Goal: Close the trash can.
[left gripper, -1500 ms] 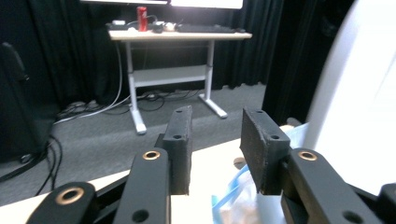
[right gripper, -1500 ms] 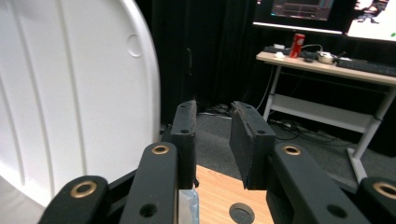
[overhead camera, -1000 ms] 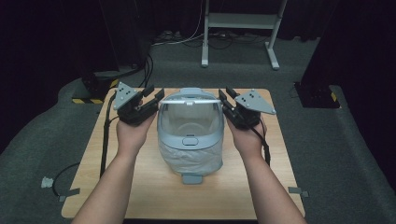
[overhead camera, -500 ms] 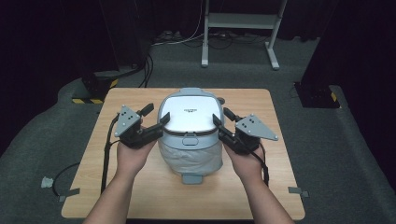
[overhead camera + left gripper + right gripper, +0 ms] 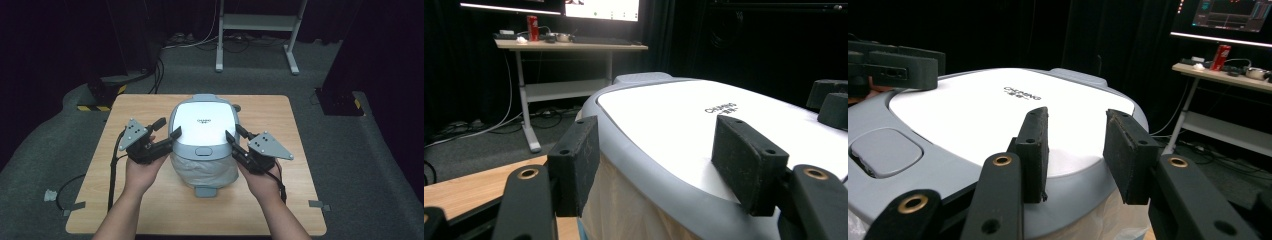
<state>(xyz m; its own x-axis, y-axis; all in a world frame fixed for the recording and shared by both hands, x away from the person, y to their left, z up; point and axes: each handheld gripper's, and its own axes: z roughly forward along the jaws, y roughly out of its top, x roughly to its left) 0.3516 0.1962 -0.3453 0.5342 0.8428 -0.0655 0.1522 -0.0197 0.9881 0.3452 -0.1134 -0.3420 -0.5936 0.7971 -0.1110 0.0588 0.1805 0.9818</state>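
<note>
A rice cooker [image 5: 204, 142] is sitting mid-worktop [image 5: 280, 200], its white lid [image 5: 204, 122] lying closed. The left gripper [image 5: 167, 131] is hovering at the lid's left edge, its fingers [image 5: 574, 162] parted with the rim between them; they have just been closing slightly. The right gripper [image 5: 234, 134] is flanking the right edge, its fingers [image 5: 1032, 145] likewise apart and just narrowing, clamping nothing.

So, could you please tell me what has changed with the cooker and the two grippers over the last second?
The rice cooker's lid has swung down from upright to shut. The left gripper and right gripper came down and toward the person with it, and now sit at its side edges; their jaws have just been closing slightly, open astride the rim. The cooker body and the table stayed put.
</note>
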